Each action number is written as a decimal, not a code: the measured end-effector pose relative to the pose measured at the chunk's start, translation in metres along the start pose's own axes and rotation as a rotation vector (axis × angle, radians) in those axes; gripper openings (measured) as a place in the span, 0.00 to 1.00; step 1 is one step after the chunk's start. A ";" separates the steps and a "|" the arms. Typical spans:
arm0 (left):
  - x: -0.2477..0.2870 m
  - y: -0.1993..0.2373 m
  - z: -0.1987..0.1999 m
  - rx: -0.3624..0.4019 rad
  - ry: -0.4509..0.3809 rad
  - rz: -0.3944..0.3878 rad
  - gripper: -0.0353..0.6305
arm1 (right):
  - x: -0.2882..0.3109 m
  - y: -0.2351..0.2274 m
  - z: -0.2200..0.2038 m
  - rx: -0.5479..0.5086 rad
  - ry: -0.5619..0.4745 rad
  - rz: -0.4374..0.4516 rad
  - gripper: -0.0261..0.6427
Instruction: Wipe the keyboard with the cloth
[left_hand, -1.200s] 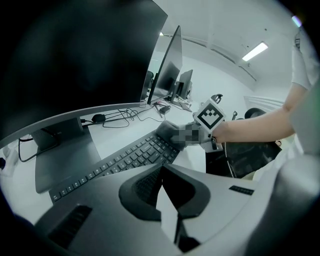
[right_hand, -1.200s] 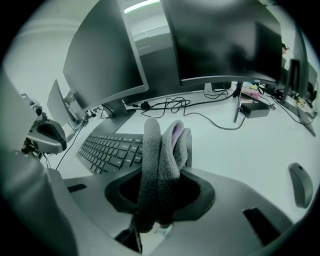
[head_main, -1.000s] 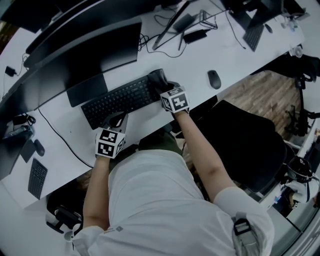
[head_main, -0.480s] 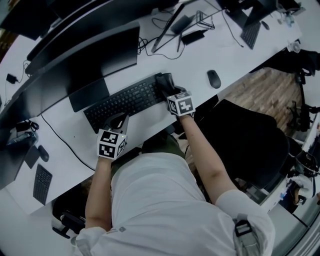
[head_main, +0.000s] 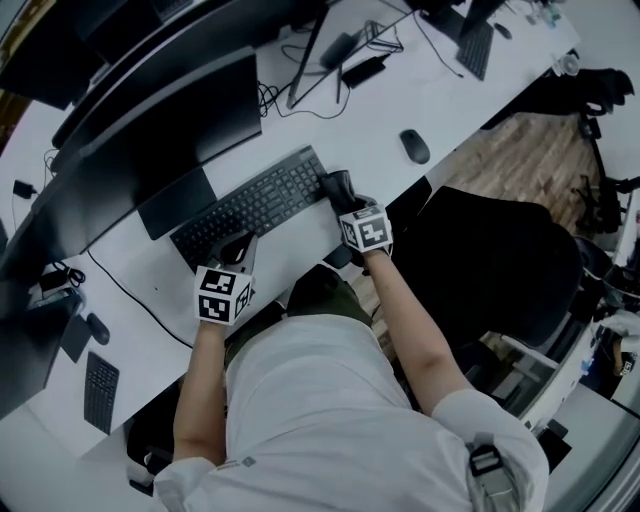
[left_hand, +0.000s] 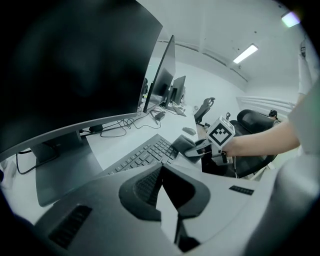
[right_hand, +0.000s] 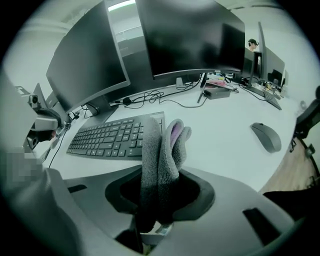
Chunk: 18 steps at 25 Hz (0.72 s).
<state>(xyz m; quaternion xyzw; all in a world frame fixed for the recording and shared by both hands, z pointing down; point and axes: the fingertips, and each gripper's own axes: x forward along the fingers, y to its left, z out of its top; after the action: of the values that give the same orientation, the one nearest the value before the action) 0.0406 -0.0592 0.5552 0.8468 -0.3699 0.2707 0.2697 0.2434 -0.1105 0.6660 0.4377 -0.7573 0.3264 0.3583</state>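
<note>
Right gripper view: right tool clamps cloth beside keyboard end.

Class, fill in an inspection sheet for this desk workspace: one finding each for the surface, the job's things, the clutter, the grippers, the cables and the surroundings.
Surface: white desk; no spills seen.
Job's things: black keyboard in front of the monitor; grey cloth by its right end.
Clutter: mouse off to the keyboard's right.
Grippers: right gripper shut on the cloth; left gripper shut, empty, at the keyboard's near-left edge.
Cables: black leads looped behind the keyboard.
Surroundings: dark chair on the right, wooden floor.
</note>
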 end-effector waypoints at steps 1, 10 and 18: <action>-0.002 -0.001 0.000 0.005 -0.004 -0.005 0.05 | -0.004 0.000 -0.004 0.007 -0.005 -0.009 0.24; -0.044 -0.008 0.031 0.040 -0.166 -0.037 0.05 | -0.075 0.029 0.002 0.033 -0.159 -0.073 0.24; -0.102 -0.009 0.060 0.054 -0.379 -0.085 0.05 | -0.156 0.089 0.040 -0.022 -0.396 -0.102 0.24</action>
<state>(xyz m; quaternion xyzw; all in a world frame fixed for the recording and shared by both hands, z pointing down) 0.0035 -0.0445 0.4438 0.9043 -0.3708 0.1047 0.1838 0.2091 -0.0396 0.4996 0.5271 -0.7934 0.2073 0.2232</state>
